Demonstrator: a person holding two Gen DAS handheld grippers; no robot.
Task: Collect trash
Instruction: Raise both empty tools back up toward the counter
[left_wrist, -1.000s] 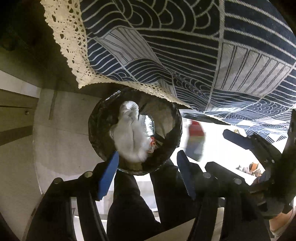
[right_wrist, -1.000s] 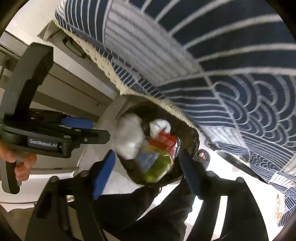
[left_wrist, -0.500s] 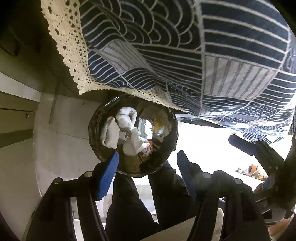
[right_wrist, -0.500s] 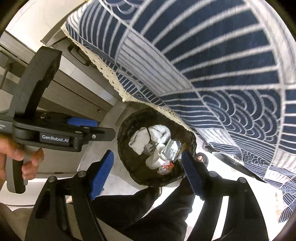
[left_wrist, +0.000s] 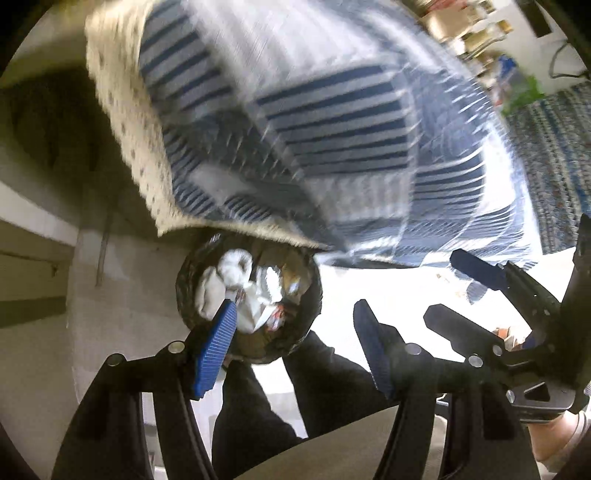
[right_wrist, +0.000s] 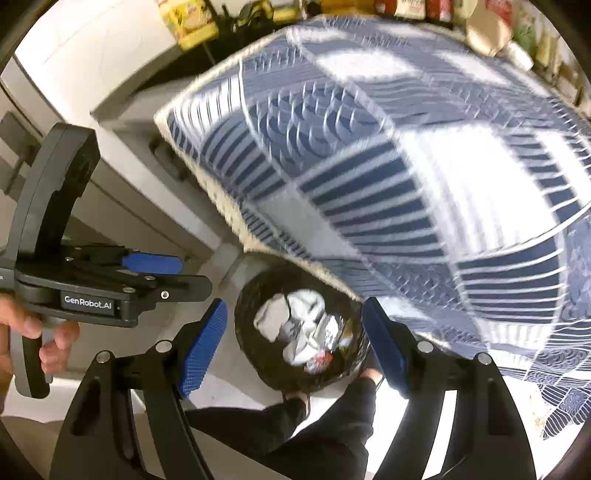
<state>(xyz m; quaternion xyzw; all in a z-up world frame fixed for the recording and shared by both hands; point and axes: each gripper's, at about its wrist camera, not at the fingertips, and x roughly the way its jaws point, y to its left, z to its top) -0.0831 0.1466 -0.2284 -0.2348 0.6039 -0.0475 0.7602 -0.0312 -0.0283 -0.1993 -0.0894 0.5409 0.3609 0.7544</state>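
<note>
Both claws gape wide and empty: left gripper (left_wrist: 295, 350), right gripper (right_wrist: 295, 347), above the bin (right_wrist: 258, 373) at the tablecloth's (right_wrist: 388, 184) lace edge, lower centre.

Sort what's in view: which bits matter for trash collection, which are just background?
Job:
trash bin, black-lined
crumpled tissues
red wrapper
left gripper, open
right gripper, open

Background:
blue patterned tablecloth
packaged goods on shelf

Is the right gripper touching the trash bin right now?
Apart. The right wrist view shows the right gripper open and empty above the trash bin on the floor.
</note>
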